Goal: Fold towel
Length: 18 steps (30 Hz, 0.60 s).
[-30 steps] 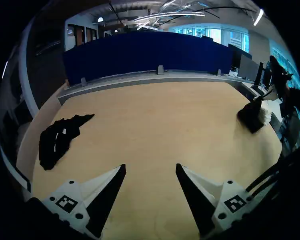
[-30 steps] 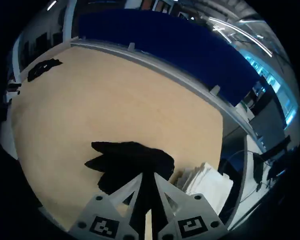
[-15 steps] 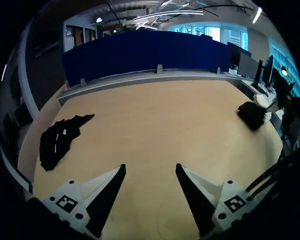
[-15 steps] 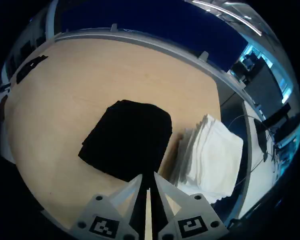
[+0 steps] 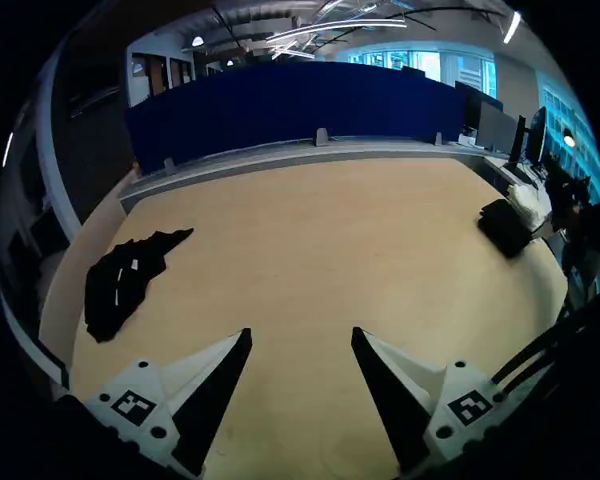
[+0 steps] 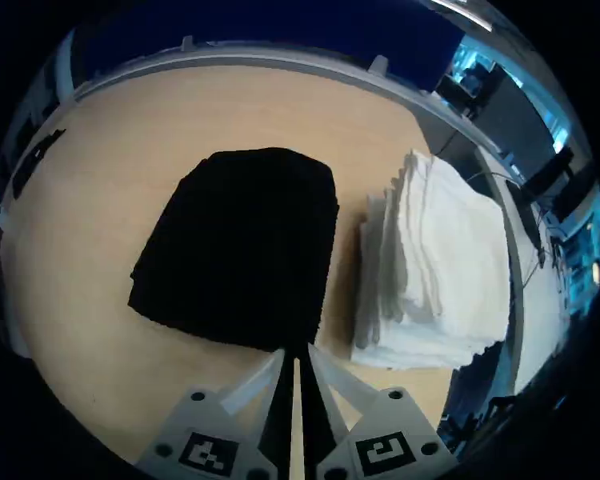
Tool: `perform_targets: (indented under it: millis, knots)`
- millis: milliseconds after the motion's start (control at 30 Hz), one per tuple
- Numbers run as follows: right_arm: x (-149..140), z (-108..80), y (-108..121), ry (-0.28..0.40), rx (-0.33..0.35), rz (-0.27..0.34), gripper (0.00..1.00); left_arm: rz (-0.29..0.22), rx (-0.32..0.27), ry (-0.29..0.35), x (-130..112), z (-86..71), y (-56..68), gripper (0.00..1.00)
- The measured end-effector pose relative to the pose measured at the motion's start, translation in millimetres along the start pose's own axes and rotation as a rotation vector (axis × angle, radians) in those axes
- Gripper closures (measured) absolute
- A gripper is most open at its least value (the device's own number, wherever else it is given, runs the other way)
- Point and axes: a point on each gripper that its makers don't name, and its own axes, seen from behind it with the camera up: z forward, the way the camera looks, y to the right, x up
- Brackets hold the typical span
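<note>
A folded black towel (image 6: 240, 244) lies flat on the wooden table (image 6: 100, 184), right in front of my right gripper (image 6: 296, 354). The jaws are shut on the towel's near edge. In the left gripper view the same black towel (image 5: 504, 226) sits at the table's far right. My left gripper (image 5: 300, 332) hovers open over bare wood with nothing between its fingers. A crumpled black cloth (image 5: 128, 280) lies at the table's left side, well ahead and left of the left gripper. In the right gripper view that crumpled cloth (image 6: 28, 160) is far off at the left edge.
A stack of folded white towels (image 6: 436, 264) sits just right of the black towel, close to the table's edge. A blue partition (image 5: 300, 104) runs along the far side of the table (image 5: 324, 240). Monitors and desks stand beyond the right end.
The right gripper brought the hanging black towel down flat beside the white stack and moved lower over it. The left gripper has barely moved.
</note>
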Motion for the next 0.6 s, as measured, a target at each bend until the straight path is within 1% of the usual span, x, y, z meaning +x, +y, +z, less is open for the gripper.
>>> perform_targets:
  millis: [267, 467, 533, 600]
  knots:
    - [-2.9, 10.1, 3.6, -0.002, -0.032, 0.055, 0.96, 0.007, 0.003, 0.000, -0.6, -2.1, -1.3, 0.08]
    - [-2.3, 8.7, 2.7, 0.005, -0.038, 0.055, 0.95, 0.010, 0.001, 0.001, -0.2, -2.8, 0.0, 0.07]
    - [-1.5, 7.8, 2.2, 0.011, -0.039, 0.057, 0.93, 0.009, -0.001, 0.002, 0.2, -2.8, 0.5, 0.08]
    - [-0.4, 6.3, 1.6, 0.018, -0.039, 0.060, 0.87, 0.009, -0.003, 0.002, 0.9, -2.6, 1.1, 0.07]
